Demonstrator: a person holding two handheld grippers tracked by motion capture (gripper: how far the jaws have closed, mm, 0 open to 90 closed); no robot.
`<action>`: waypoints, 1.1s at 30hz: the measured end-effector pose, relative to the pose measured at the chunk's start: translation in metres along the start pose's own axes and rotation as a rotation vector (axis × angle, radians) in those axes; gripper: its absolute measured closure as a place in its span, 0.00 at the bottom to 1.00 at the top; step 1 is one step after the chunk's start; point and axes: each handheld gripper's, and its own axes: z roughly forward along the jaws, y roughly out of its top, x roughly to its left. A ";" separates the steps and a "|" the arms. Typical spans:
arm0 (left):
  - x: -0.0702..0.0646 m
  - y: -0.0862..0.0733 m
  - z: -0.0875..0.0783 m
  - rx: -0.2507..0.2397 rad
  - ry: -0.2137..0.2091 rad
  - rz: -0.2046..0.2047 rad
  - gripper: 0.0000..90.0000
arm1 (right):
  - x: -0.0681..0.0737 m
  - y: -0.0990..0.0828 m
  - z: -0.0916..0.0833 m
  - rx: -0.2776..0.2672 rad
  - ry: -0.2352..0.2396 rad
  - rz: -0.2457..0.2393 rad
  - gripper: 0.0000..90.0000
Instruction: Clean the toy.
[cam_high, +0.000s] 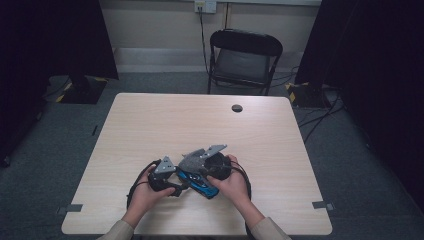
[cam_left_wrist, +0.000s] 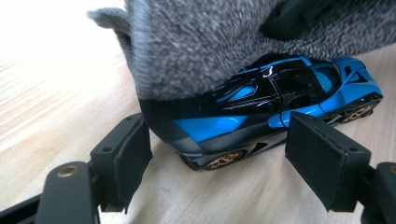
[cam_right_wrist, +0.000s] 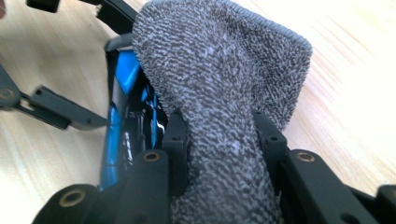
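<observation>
Two claws were seen over one worktop (cam_high: 150, 120): the right claw (cam_right_wrist: 222, 140) was clamped on one grey cloth (cam_right_wrist: 224, 84), which was draped over one blue toy car (cam_left_wrist: 261, 112). That car was flanked by the spread jaws of the left claw (cam_left_wrist: 219, 158), near the worktop's front edge.

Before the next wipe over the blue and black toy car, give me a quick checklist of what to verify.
1. Right gripper clamped on the grey fuzzy cloth: ok.
2. Cloth lying over the blue and black toy car: ok, it drapes one end.
3. Left gripper steadying the car: not ok, its pads stand apart from the car's body.
4. Car on its wheels on the pale wooden table: ok.
5. Cloth actually pressing on the paint: cannot tell.
</observation>
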 end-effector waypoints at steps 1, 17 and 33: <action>0.001 0.000 0.000 -0.003 0.001 0.000 0.25 | -0.001 -0.002 -0.001 0.003 0.002 0.003 0.72; -0.001 0.000 0.000 0.004 0.014 -0.004 0.24 | 0.002 -0.038 -0.030 0.052 0.009 -0.046 0.72; 0.001 -0.001 0.000 -0.003 0.007 -0.022 0.23 | 0.014 -0.033 -0.026 -0.045 0.092 -0.031 0.72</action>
